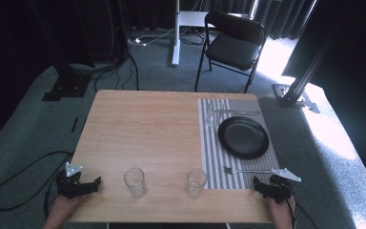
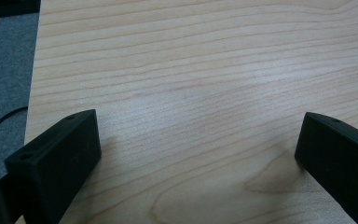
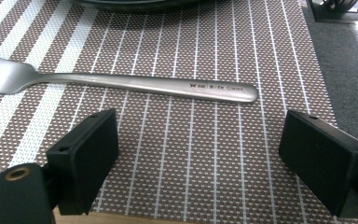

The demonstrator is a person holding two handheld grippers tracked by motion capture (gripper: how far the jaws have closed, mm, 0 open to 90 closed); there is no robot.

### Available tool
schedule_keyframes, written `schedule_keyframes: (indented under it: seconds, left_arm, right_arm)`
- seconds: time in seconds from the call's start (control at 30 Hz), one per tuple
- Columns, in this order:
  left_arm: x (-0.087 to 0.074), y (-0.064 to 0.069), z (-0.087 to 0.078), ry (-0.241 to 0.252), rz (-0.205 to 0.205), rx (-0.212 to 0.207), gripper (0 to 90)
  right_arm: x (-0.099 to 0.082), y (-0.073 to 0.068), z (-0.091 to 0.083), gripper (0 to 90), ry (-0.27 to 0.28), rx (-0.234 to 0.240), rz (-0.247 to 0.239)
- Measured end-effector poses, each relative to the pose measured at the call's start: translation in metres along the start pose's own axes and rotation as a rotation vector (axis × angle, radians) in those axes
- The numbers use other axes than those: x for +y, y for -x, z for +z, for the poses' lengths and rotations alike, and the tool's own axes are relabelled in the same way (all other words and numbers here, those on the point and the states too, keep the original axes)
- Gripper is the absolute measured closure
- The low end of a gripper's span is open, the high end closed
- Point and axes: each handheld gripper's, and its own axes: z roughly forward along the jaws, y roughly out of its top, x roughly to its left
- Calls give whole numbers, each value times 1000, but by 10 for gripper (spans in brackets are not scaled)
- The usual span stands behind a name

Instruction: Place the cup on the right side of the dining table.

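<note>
high view: a wooden table (image 1: pixel 143 129) bears a striped placemat (image 1: pixel 214 157) along its right side, taken here as the landmark. on the placemat's middle lies a black plate (image 1: pixel 243 137); at the placemat's far end stands a clear glass (image 1: pixel 213 116) with a utensil (image 1: pixel 240 113) lying beside it, too small to identify. a fork (image 1: pixel 245 170) lies flat across the placemat's near end, tines toward the placemat's left edge. just left of the placemat's near corner stands an empty glass (image 1: pixel 196 182); a second empty glass (image 1: pixel 135 182) stands farther left of it. a black folding chair (image 1: pixel 233 45) stands on the carpet beyond the table.

right gripper (image 1: pixel 272 187): held just off the placemat's near right corner, apart from the fork; in the right gripper view its jaws stand wide apart over the weave with nothing between them, the fork's handle (image 3: pixel 168 86) lying crosswise just ahead of the tips.

left gripper (image 1: pixel 78 186): well left of the placemat, at the table's near left corner; jaws spread wide over bare wood (image 2: pixel 191 93), holding nothing.
</note>
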Motion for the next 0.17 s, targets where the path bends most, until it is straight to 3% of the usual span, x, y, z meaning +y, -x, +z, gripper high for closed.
schedule_keyframes:
  seconds: [0.17]
  left_arm:
    - [0,0,0,1,-1,0,4]
  right_arm:
    - [0,0,0,113,-1,-3,2]
